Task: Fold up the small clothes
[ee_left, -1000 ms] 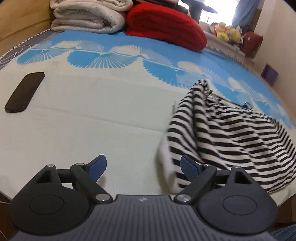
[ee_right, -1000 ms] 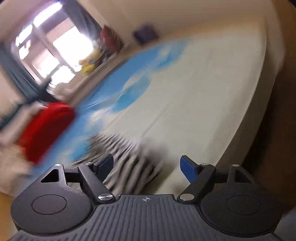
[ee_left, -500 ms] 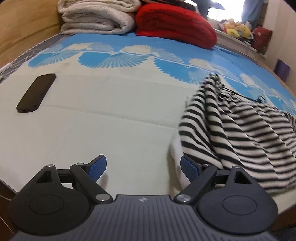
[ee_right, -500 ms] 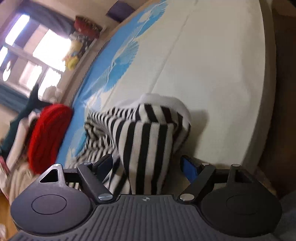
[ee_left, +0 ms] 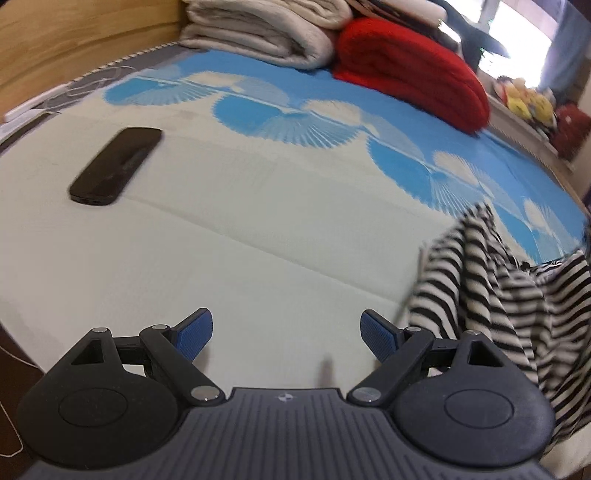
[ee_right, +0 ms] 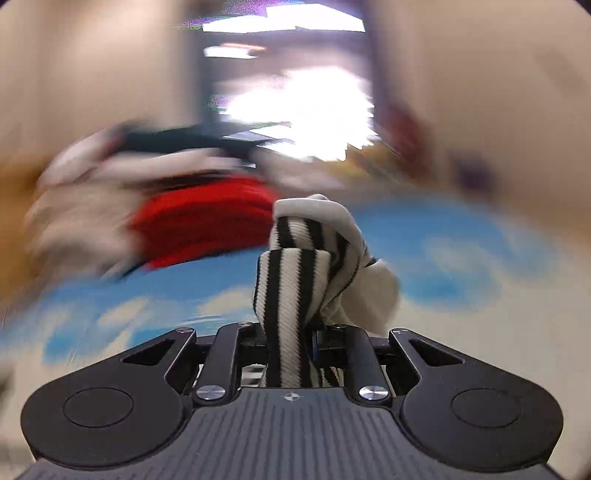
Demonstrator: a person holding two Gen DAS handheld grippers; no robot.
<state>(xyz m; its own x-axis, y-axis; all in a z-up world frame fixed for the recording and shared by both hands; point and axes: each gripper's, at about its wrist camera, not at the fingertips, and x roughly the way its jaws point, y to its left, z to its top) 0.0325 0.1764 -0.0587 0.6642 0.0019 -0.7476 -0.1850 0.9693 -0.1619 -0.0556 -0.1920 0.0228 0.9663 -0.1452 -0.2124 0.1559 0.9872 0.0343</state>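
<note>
A black-and-white striped garment (ee_left: 517, 295) hangs crumpled at the right of the left wrist view, partly lifted off the bed (ee_left: 258, 240). My left gripper (ee_left: 286, 334) is open and empty, low over the pale bedsheet to the garment's left. My right gripper (ee_right: 291, 343) is shut on a bunched fold of the striped garment (ee_right: 295, 273), which sticks up between its jaws. The right wrist view is motion-blurred.
A black phone (ee_left: 116, 166) lies on the bed at the left. A folded red blanket (ee_left: 406, 74) and grey-white blankets (ee_left: 266, 29) are stacked at the far side by a wooden headboard (ee_left: 74, 44). Stuffed toys (ee_left: 524, 99) sit at the far right.
My right gripper has closed on the striped garment and lifted it, swinging fast. The garment has shifted right in the left wrist view; my left gripper stays open.
</note>
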